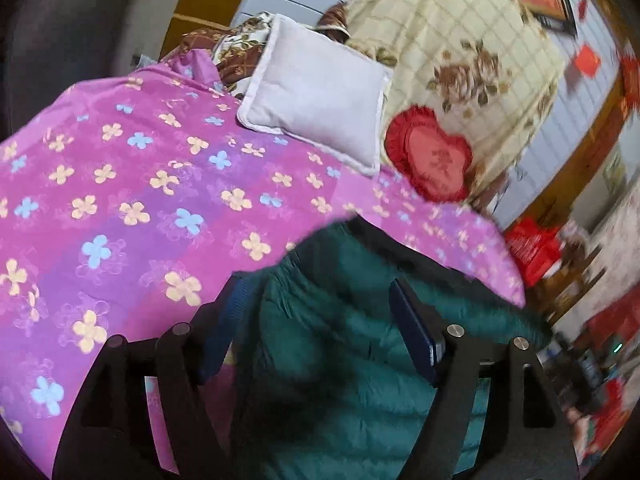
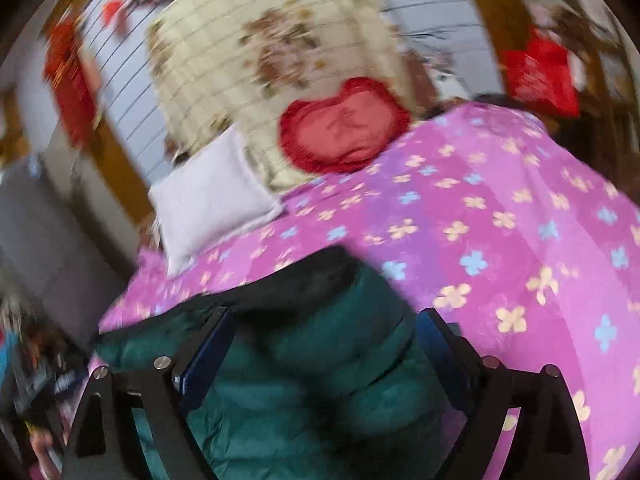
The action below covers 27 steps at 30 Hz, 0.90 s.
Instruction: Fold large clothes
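Observation:
A dark green puffer jacket [image 1: 340,340] [image 2: 320,380] with a black lining edge lies on a pink bedspread [image 1: 120,200] [image 2: 520,220] printed with flowers. My left gripper [image 1: 318,284] hangs over the jacket with its jaws spread wide; the padded cloth shows between the blue pads [image 1: 412,332], which do not press on it. My right gripper [image 2: 326,314] is open in the same way over another part of the jacket, which bulges up between its fingers [image 2: 208,344]. Both views are blurred.
A white pillow [image 1: 320,92] [image 2: 208,204] and a red heart-shaped cushion [image 1: 434,156] [image 2: 344,128] rest at the bed's far end against a cream floral quilt [image 1: 452,40] [image 2: 272,40]. A red bag [image 1: 532,248] [image 2: 540,72] and clutter stand beside the bed.

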Each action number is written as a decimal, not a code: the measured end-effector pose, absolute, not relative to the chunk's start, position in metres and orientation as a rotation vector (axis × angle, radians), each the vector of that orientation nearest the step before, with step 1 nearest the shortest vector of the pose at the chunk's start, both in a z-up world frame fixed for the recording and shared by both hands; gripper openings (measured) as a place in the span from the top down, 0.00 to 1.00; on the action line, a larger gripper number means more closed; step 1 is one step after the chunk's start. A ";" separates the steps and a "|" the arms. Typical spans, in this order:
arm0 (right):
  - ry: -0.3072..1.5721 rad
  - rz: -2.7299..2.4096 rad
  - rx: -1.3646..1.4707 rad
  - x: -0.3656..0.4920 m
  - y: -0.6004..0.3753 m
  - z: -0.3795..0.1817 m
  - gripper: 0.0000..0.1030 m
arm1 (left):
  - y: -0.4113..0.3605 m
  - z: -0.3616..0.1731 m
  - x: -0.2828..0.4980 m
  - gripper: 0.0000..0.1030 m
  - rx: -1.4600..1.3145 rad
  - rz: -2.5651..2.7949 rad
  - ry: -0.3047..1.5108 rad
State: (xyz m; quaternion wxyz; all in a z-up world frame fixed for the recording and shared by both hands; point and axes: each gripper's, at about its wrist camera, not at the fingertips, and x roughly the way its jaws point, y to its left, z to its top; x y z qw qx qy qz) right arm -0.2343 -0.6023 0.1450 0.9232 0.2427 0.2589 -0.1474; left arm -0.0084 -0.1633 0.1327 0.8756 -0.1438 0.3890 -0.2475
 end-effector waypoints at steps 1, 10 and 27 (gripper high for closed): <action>0.588 -0.295 0.427 -0.223 -0.588 0.145 0.12 | -0.170 0.130 -0.010 0.28 -0.273 -0.514 0.815; 0.808 -0.285 0.180 -0.140 -0.541 0.100 0.12 | -0.236 0.082 0.007 0.28 -0.086 -0.400 0.922; 0.832 -0.314 0.235 -0.127 -0.542 0.079 0.09 | -0.252 0.059 0.011 0.23 0.033 -0.338 0.894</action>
